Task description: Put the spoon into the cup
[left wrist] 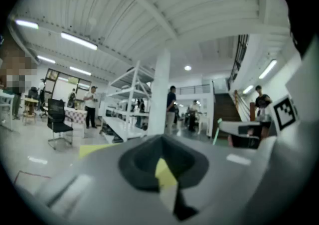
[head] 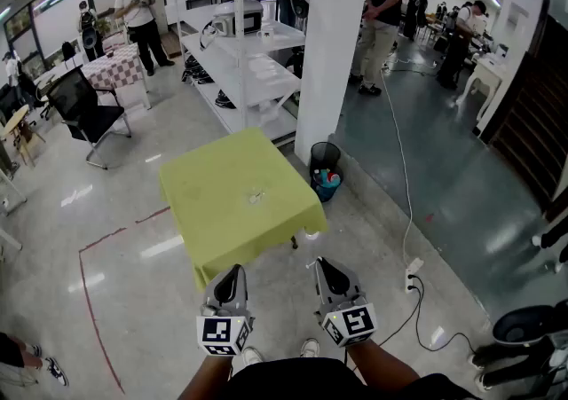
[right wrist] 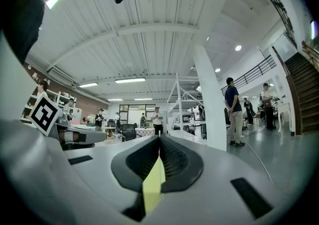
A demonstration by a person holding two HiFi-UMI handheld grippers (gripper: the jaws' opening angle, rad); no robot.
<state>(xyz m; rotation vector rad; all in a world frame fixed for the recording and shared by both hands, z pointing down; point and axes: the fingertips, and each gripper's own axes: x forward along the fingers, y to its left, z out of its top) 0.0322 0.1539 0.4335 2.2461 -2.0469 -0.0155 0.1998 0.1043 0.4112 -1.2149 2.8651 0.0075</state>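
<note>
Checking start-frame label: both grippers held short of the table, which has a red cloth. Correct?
Not red: the head view shows the table draped in yellow-green. The rest stands: the left gripper and right gripper are both held short of it.

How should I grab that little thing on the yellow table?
From here the thing is too small to tell its shape. It lies low near the middle of the table, so come from above, probably. If it is a spoon, grip its handle. The left gripper and right gripper are shut: open the jaws first.
</note>
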